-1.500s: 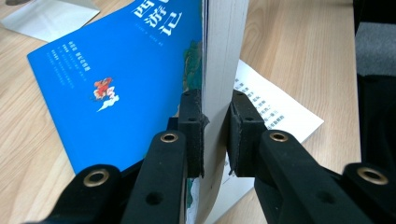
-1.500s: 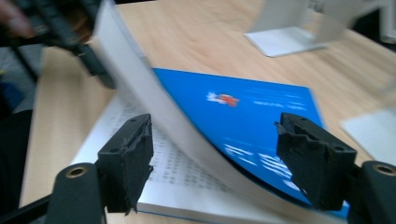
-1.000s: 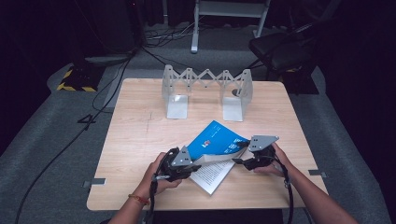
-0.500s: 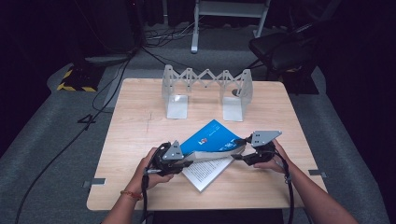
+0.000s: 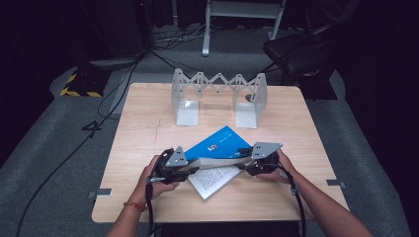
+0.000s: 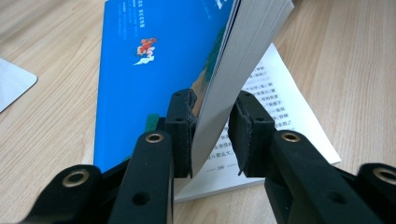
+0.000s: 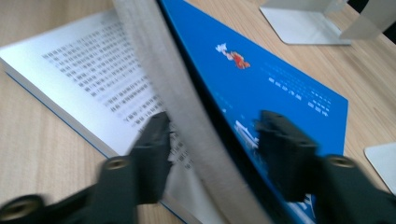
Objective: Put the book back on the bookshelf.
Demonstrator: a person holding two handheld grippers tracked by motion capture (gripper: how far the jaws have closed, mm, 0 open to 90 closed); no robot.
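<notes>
Blue paperback book lies half-open at the table's near edge; left gripper loosely straddles the lifted page block, right gripper, jaws just closing, not yet gripping, so pages may slip and flop shut.

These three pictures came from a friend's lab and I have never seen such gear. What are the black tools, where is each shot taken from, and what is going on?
A person at a wooden table holds a two-jaw tool in each hand. One picture looks down from above; the other two come from cameras riding on the tools, looking along their black jaws.

On the table lie a blue book, opened, and a folding metal book stand at the far side.

The left hand-held gripper has a raised block of pages and the cover between its jaws; one pad touches it, the other stands slightly off. The right hand-held gripper straddles the same block at the other edge; its jaws have just been closing, and gaps remain on both sides.
</notes>
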